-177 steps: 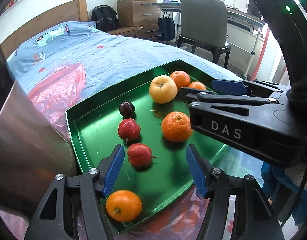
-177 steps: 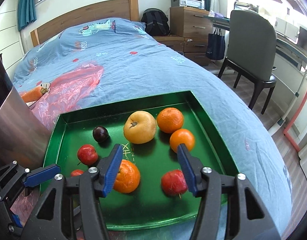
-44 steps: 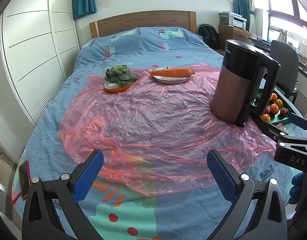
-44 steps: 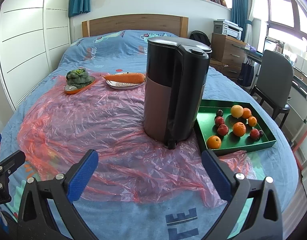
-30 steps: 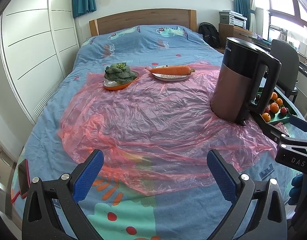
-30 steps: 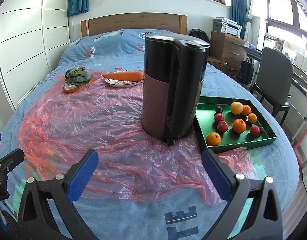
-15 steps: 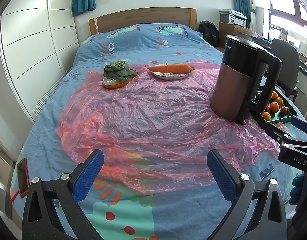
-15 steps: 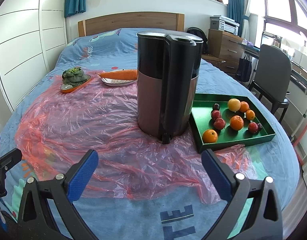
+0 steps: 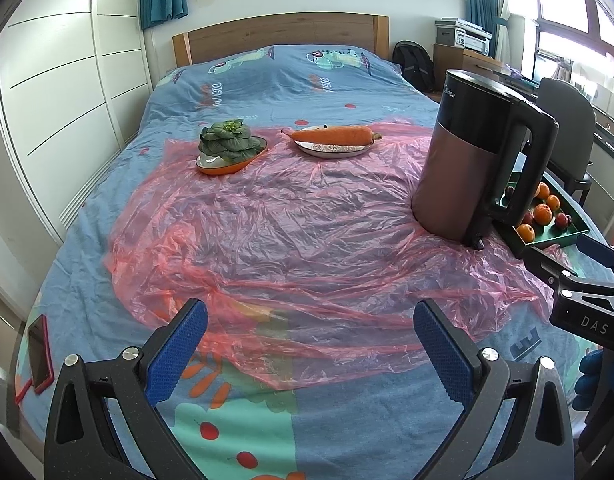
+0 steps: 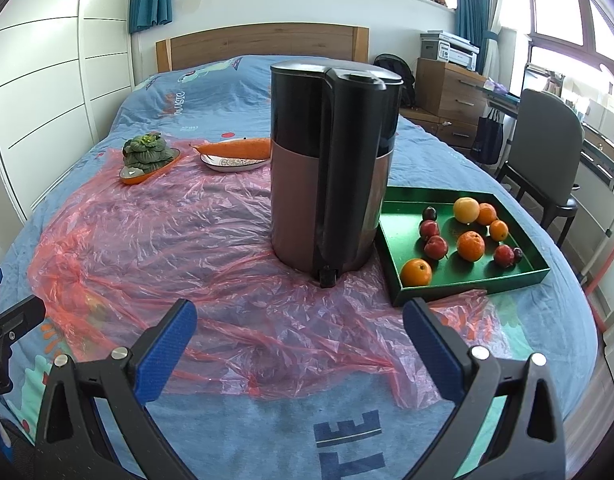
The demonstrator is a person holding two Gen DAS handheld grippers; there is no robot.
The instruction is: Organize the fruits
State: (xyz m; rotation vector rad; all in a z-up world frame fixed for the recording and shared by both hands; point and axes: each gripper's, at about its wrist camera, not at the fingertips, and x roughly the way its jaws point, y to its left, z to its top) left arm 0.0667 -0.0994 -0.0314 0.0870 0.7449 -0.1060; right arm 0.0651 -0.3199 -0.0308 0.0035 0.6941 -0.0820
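A green tray (image 10: pixel 399 248) on the bed's right side holds several fruits: oranges (image 10: pixel 470 245), red apples (image 10: pixel 435 247), a yellow apple (image 10: pixel 466 209) and a dark plum (image 10: pixel 429 213). In the left wrist view the tray (image 9: pixel 555 238) peeks out behind the kettle. My right gripper (image 10: pixel 301 332) hangs open over the pink plastic sheet, well short of the tray, with nothing between its fingers. My left gripper (image 9: pixel 307 334) is open too, empty, above the sheet near the foot of the bed.
A tall black and copper kettle (image 10: pixel 331 164) stands just left of the tray. Farther back lie a carrot on a plate (image 9: pixel 333 136) and greens in an orange dish (image 9: pixel 229 148). A phone (image 9: pixel 41 354) lies at the bed's left edge. A chair (image 10: pixel 547 148) stands right of the bed.
Both grippers have pulled far back from the tray and opened wide since the earliest frames. Over the last second the view only drifts slightly; the fruits stay put.
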